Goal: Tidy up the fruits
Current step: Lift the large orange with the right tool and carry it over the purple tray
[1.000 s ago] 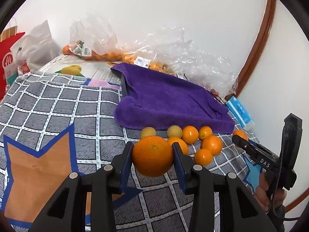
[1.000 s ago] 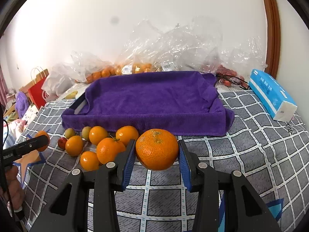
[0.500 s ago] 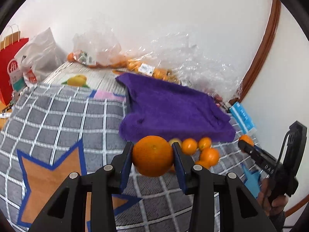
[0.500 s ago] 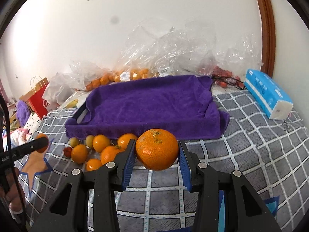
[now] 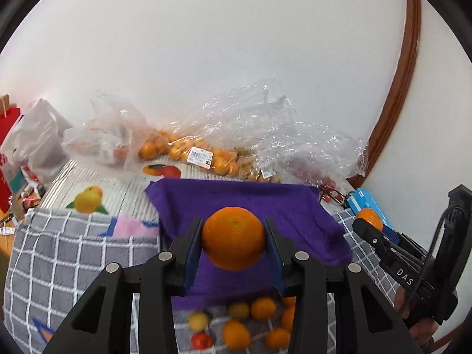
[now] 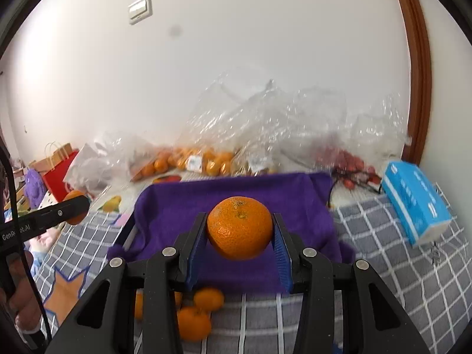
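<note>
Each gripper is clamped on one orange: the left gripper [image 5: 233, 240] grasps the left orange [image 5: 233, 237] at frame centre, the right gripper [image 6: 239, 230] the right orange [image 6: 239, 227], both in front of the purple towel-lined tray [image 6: 177, 206]. This looks like the carry step; next, both must be set down inside the tray, clear of the loose fruit pile [image 5: 244, 324] at the lower frame.

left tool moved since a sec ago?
Yes. The left tool with its orange has risen and advanced: the loose fruit pile now sits below the fingers, and the orange shows against the purple towel.
</note>
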A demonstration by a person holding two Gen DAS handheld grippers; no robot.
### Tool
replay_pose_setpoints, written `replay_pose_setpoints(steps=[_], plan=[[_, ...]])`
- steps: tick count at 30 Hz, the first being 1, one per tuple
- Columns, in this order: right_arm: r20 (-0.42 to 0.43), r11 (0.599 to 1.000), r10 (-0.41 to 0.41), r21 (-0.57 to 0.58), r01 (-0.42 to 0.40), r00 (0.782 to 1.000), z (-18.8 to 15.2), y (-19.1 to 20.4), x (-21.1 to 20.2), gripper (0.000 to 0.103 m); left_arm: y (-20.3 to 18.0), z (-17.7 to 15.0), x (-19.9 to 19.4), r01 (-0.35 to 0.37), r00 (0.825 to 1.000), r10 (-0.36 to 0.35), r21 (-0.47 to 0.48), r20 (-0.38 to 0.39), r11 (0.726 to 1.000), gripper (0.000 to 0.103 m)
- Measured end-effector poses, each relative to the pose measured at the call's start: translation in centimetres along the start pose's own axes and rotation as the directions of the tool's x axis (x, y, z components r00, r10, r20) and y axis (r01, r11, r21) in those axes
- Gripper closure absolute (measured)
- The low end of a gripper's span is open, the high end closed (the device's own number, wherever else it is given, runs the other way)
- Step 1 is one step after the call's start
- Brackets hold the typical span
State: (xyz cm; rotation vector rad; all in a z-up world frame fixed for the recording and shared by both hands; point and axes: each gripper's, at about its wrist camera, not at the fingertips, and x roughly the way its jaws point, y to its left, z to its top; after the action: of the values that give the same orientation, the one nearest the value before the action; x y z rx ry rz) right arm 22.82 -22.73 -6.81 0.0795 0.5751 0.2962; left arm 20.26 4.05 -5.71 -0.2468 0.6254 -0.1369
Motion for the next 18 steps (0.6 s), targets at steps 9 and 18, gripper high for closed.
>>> replay_pose_setpoints(steps=[9, 18], plan=[[0.008, 1.000, -0.005, 0.019, 0.005, 1.000, 1.0, -0.5, 4.6, 0.061, 1.0, 0.4, 5.5, -0.025, 1.000, 0.025, -0.044, -0.010, 0.999, 0.065], [-0.034, 0.998, -0.041, 0.053, 0.043, 0.999, -0.4, -3.3, 6.7, 0.061, 2.3, -1.4, 8.1, 0.020, 0.999, -0.024, -0.089, -0.039, 0.996, 0.065]])
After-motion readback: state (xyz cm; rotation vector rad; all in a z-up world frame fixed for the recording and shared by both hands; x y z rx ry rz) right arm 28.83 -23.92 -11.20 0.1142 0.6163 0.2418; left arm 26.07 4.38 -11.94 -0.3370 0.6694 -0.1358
